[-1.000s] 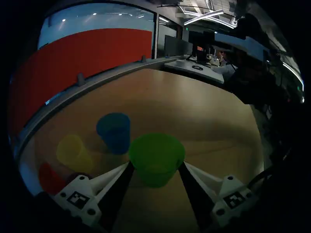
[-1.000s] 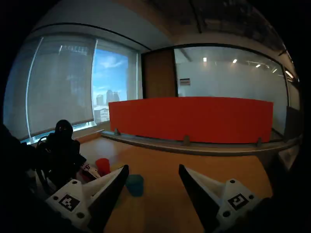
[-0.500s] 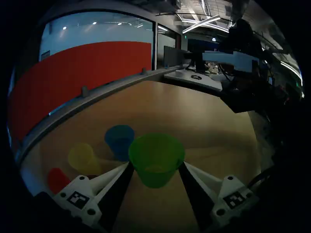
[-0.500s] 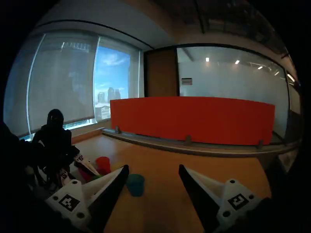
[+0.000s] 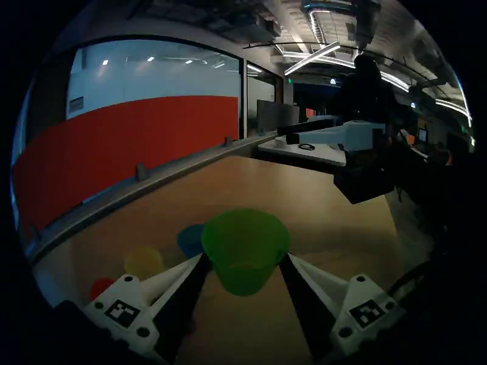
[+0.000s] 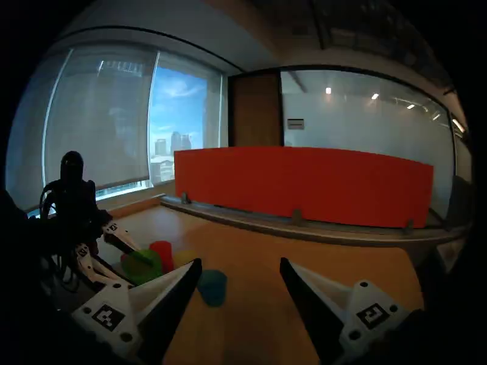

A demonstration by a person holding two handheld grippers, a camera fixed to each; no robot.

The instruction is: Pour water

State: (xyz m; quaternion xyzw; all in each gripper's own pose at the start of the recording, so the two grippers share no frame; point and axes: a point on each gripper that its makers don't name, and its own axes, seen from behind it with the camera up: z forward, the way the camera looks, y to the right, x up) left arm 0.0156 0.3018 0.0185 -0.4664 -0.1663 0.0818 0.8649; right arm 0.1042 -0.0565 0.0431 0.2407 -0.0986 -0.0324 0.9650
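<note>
- In the left gripper view, your left gripper (image 5: 243,258) was closed on the green cup (image 5: 245,240), with one finger on each side of its wall. The cup was upright and lifted above the wooden table (image 5: 274,188).
- Lower down, beside the left finger, the blue cup (image 5: 190,237), the yellow cup (image 5: 143,261) and the red cup (image 5: 99,286) stood close together on the table.
- I could not tell how much water was in the green cup. If it was nearly full, a quick tilt could throw water over the table.
- The wall of the green cup looked thin. A harder squeeze could bend it and push water over the rim. A looser one could let it slip.
- Because the three cups stood so near to each other, the water could fall into the wrong cup or between them. The lifted cup could also knock a light one over.
- In the right gripper view, your right gripper (image 6: 240,263) was wide open and held nothing. The blue cup stood just beside its left finger.
- If you lowered this empty gripper carelessly, I think it could push the blue cup away from the pour.
</note>
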